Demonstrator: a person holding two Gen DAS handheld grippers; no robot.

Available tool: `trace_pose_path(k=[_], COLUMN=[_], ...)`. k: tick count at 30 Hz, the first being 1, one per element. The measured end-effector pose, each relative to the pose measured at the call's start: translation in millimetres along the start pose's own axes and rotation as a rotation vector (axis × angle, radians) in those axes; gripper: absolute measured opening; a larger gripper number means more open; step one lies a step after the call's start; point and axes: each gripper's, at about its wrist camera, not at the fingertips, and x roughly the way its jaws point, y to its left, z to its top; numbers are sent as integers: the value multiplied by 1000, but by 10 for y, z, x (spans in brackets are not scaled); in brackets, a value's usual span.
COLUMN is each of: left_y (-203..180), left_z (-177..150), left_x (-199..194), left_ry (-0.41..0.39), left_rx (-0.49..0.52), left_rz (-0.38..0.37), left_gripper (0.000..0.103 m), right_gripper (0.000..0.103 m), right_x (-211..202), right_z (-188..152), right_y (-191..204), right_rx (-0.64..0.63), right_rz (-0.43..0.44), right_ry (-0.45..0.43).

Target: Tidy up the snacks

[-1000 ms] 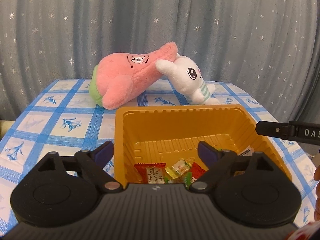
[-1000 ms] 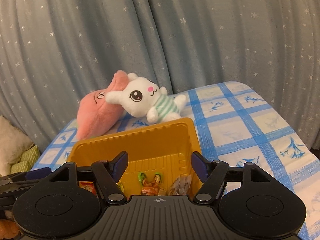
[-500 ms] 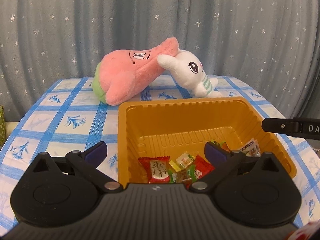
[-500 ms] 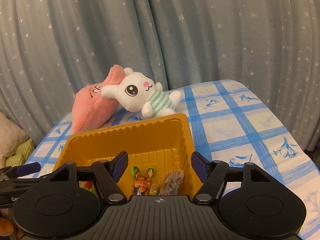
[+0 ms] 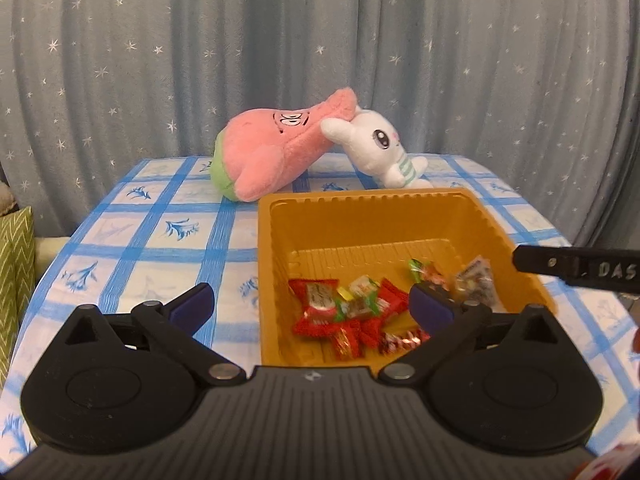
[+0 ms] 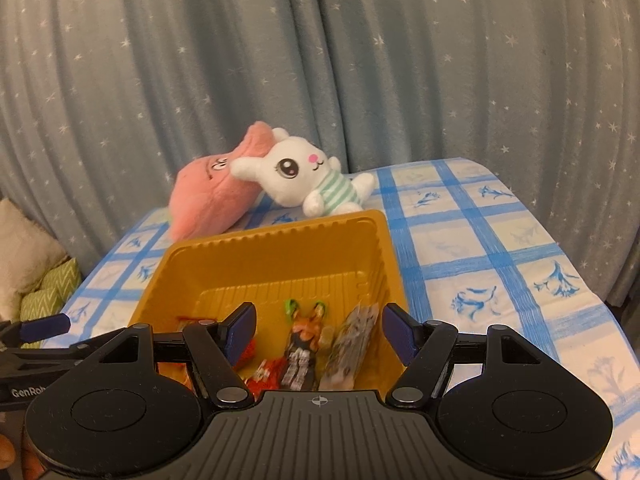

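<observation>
Two grippers hang over the near end of the orange tray, both with nothing between their pads: the left gripper stands spread as wide as it goes, straddling the tray's left wall with one finger over the tablecloth and one over the snacks; the right gripper is about half open, both fingers inside the tray's near right corner. The wrapped snacks lie just ahead of and below both, bunched at the tray's near end, so neither hand is clearly nearer; the long clear packet runs away from the right gripper, roughly in line with its fingers. The tray's far half is bare. The table is open to the tray's right and left. Beyond the far rim lie a pink plush and a white bunny plush, touching each other, before a starred curtain.
</observation>
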Motion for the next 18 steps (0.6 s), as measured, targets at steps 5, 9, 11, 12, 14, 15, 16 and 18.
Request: trace_pose_path(k=[5,9,11,12,14,15,16,18], left_y=[-49,-73,-84,-85,-93,-90,-90,-100], left_z=[-95,-202,-264,-302,-396,-443,-491,-586], left_x=[-375,-661,-809,-885,-1032,-1108,-1184,-1336], left_ry=[-11,-8,-4,-1,12,19,28,44], left_rx=[-17,-51,-58,-58,-64,-72,-82,-97], left_rz=[-7,-15,-11,-5,5,4,1,-3], left_gripper=[102,102,102,102,102,102,102,102], right_gripper=[70,70,70,70,70,70,70,70], right_x=[-281,-545,-699,-779,-935,-1014,-1096,-1275], right_z=[-129,-248,-328,-374,-466,-510,-549,-614], right_y=[60,116,146,156,163,167,170,183], right_rx=[-14,-25,-30,-28,-16,-10,-4,2], right_rz=[-3,-5,-5,-8,-11,-11,-12,-16], right_ry=[-1,-7,-18,-22,-20,-18,-16,-21])
